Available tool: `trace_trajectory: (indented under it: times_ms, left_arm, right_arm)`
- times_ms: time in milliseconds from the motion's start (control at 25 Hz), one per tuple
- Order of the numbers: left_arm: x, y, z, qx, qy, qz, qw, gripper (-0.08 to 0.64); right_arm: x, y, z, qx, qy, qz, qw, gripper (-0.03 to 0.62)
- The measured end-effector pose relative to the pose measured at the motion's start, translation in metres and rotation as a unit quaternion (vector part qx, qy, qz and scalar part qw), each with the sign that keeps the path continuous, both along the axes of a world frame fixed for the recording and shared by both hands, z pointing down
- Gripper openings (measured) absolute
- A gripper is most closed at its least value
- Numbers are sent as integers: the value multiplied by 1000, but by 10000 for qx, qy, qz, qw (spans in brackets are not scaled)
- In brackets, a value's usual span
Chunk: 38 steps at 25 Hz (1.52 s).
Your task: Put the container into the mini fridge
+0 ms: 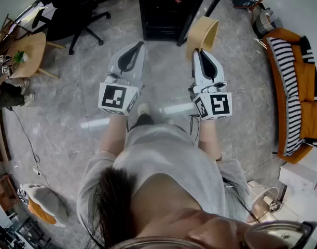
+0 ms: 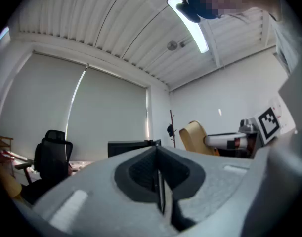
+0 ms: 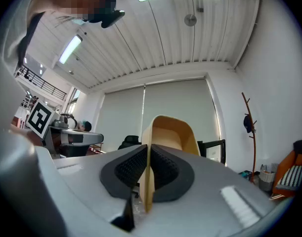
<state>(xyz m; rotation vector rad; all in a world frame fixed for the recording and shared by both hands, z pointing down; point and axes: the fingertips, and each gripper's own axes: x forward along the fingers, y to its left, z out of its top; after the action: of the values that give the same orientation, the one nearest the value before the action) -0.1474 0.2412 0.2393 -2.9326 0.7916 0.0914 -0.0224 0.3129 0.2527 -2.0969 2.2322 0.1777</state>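
Observation:
I hold a tan plastic container [image 1: 203, 31] up in front of a black mini fridge [image 1: 166, 9] whose door [image 1: 198, 12] stands open. My right gripper [image 1: 201, 52] is shut on the container's wall; in the right gripper view the tan wall [image 3: 168, 132] rises between the dark pads [image 3: 131, 169]. My left gripper [image 1: 138, 45] is level with it on the left, shut with nothing between its jaws. In the left gripper view the container [image 2: 193, 137] shows to the right, beyond the fridge's top [image 2: 133, 146].
A black office chair [image 1: 70, 9] and a round wooden table [image 1: 28, 51] stand at the back left. An orange sofa with a striped cushion [image 1: 298, 87] lines the right wall. A person's legs [image 1: 8, 95] show at the left edge. Grey floor lies between me and the fridge.

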Motion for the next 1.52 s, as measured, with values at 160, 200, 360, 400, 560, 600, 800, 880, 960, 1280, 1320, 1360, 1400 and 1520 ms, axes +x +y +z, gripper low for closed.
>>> trace_trajectory:
  times_ms: [160,200,360,400,560,600,800,880,960,1280,1320,1360,1400,1520]
  left_arm:
    - [-6,1,-5,-2,17,-3,10000,2]
    - [-8,0,-5,4,24,-2,10000,2]
    - [-12,-4,-6,19,50,13,10000,2]
    - [-13,-6,-6,19,55,18,10000,2]
    - [-17,-22,-7,12,86,34,10000,2]
    - [-18,-26,-8,16,98,42,9999,2]
    - [-20,-46,-13,70,135,112,9998,2]
    - [-21,-55,-15,100,152,152,9997,2]
    - [-23,-66,-17,136,160,205,9996,2]
    - [-38,-112,-18,193,216,393,9988,2]
    - [-39,-116,-18,191,216,423,9987,2]
    - [-40,-120,-18,193,215,457,9985,2]
    - [-41,-124,-18,201,210,492,9984,2]
    - [-43,-133,-17,185,218,550,9981,2]
  right_arm:
    - [-6,1,-4,10,8,8,10000,18]
    - [-8,1,-4,18,13,4,10000,18]
    - [-13,-4,-6,50,20,-1,10000,18]
    - [-14,-7,-6,54,21,-2,10000,18]
    - [-19,-22,-6,42,11,7,10000,18]
    - [-20,-26,-6,36,-2,17,10000,18]
    - [-23,-45,-8,93,-158,48,9998,18]
    - [-26,-53,-9,130,-185,61,9997,18]
    - [-30,-64,-10,153,-206,92,9996,18]
    - [-48,-105,-7,207,-252,251,9992,18]
    - [-50,-109,-7,227,-273,276,9990,18]
    - [-51,-112,-8,248,-293,303,9988,18]
    - [-53,-114,-8,268,-312,328,9986,18]
    - [-57,-121,-9,285,-336,381,9983,18]
